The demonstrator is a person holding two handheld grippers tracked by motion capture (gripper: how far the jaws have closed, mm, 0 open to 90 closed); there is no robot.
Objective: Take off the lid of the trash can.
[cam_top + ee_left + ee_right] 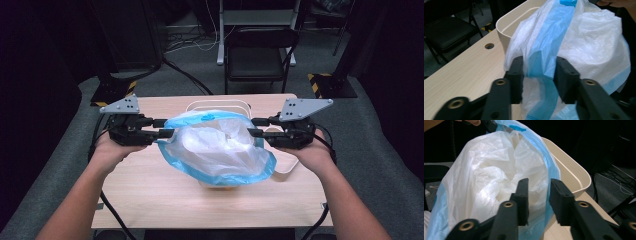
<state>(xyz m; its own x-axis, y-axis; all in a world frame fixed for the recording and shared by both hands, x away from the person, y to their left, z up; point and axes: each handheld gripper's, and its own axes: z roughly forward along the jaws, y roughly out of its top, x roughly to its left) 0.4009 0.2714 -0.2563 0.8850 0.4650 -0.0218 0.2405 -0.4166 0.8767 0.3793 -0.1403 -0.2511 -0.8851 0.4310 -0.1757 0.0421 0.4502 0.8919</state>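
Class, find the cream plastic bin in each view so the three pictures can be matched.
High view: cream plastic bin, upper centre, its rim behind the white plastic bag with blue edge.
Left gripper view: upper centre, left of the bag.
Right gripper view: right of the bag.
Shared landmark: the bag's blue edge.

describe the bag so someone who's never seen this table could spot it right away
On the light wooden table, look midway between the two hand-held grippers. There hangs a thin, crinkly, translucent white plastic bag, stretched open, partly covering a cream bin behind it. Its bright blue band around the mouth sets it apart.
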